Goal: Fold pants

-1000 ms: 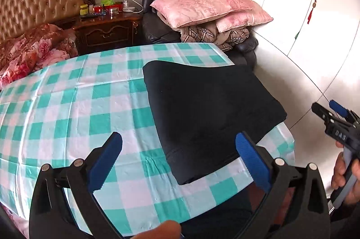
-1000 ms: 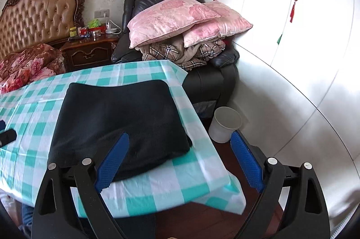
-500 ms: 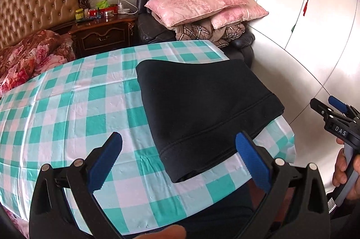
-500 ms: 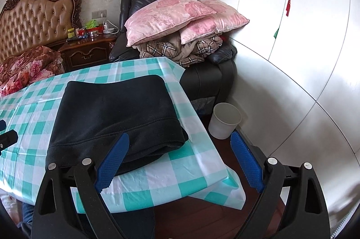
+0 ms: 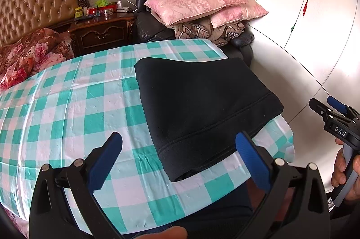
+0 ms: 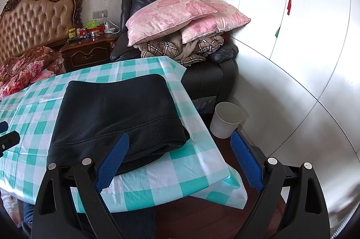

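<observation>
Folded pants (image 5: 202, 108) lie on the table (image 5: 67, 108) (right end), armchair (image 5: 153, 20) behind.

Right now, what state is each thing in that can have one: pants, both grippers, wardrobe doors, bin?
pants: folded into a flat bundle, lying on the tablecloth near the table's right end
left gripper: open, holding nothing
right gripper: open, holding nothing
wardrobe doors: shut
bin: upright on the floor, inside not visible
</observation>
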The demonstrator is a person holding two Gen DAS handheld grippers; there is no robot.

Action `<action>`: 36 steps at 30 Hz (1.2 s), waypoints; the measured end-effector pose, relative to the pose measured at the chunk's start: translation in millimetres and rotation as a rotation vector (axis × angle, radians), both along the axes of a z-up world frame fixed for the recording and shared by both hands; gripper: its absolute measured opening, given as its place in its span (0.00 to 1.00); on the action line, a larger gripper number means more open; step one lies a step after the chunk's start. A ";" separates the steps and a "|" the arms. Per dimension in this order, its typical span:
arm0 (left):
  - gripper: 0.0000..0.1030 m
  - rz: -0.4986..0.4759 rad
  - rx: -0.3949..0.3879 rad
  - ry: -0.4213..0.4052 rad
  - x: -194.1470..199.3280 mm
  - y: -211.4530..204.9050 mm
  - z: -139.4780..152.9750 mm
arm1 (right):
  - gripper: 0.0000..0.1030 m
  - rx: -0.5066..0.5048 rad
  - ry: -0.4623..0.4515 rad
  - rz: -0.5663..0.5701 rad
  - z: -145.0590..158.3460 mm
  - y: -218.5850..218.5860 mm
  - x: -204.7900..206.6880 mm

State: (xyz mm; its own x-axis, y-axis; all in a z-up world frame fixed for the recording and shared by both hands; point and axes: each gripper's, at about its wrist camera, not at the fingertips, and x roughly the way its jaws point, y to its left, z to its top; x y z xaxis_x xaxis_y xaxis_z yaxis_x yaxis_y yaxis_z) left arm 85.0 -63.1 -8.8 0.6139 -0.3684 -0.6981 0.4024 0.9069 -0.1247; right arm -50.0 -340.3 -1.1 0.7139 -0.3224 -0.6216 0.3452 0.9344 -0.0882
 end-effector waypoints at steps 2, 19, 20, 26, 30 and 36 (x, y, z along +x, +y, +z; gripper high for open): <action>0.98 -0.002 -0.002 0.004 0.5 -0.2 -0.7 | 0.85 0.000 0.000 0.001 -0.3 0.9 0.3; 0.98 -0.003 -0.002 0.007 2.1 -1.0 -2.9 | 0.85 0.003 0.001 -0.002 -0.6 1.4 -0.4; 0.98 -0.003 -0.002 0.008 2.2 -1.1 -3.1 | 0.85 0.003 0.001 -0.001 -0.5 0.9 -0.6; 0.98 -0.004 -0.002 0.009 1.8 -1.3 -3.7 | 0.85 0.004 0.001 -0.001 -0.3 0.6 -0.8; 0.98 -0.003 -0.002 0.010 2.1 -1.6 -3.7 | 0.85 0.004 0.002 0.000 -1.4 2.2 -0.3; 0.98 -0.003 -0.002 0.011 2.6 -2.1 -3.7 | 0.85 0.005 0.002 0.000 -1.2 1.5 -0.3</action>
